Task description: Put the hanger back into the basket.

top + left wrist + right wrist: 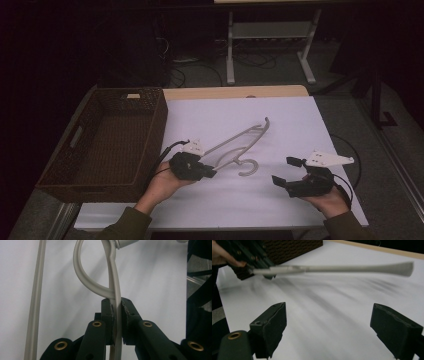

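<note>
- A grey clothes hanger (239,141) is seen in the high view near the middle of the white table top (280,120), its hook (248,168) at the 6 o'clock end and one arm tip at about 1 o'clock.
- The left gripper (211,173) is held at roughly 7 o'clock from the hanger's middle; its jaws are pressed together on the hanger's thin bar.
- In the left gripper view the bar (117,315) is pinched between the two black pads, with a curved loop (85,277) of the hanger bending off toward 11 o'clock above them.
- In the right gripper view the hanger (342,268) is seen lifted clear of the table, level, gripped at its 9 o'clock end.
- The right gripper (284,171) is held at about 4 o'clock from the hanger, well apart from it; its jaws are spread wide, with nothing between them.
- A dark woven basket (150,120) stands at 9 o'clock on the table, just beside the left gripper's hand.
- The basket's inside is seen bare down to its floor; only a small pale tag (133,96) is noted on its far rim at 12 o'clock.
</note>
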